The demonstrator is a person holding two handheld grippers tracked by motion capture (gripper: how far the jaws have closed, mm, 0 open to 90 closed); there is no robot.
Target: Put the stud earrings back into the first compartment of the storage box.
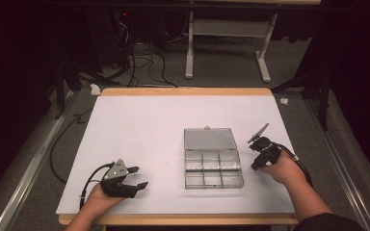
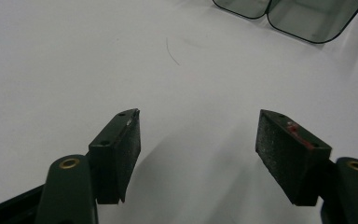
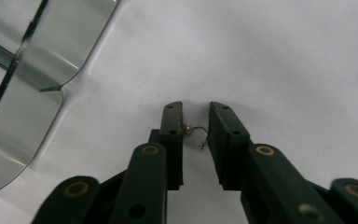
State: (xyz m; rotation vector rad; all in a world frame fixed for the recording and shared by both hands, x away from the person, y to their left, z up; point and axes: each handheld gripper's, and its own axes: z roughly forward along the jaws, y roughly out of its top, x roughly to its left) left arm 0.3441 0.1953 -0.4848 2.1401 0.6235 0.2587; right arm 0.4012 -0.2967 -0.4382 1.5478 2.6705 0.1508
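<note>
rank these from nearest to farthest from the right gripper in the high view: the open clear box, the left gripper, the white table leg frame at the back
1. The open clear box: just to the left of the right gripper, on the white table top.
2. The left gripper: across the table, near the front left edge.
3. The white table leg frame: on the floor beyond the table's far edge.

1 high forward-down view; 2 close views, sharing clear box (image 1: pixel 213 157).
</note>
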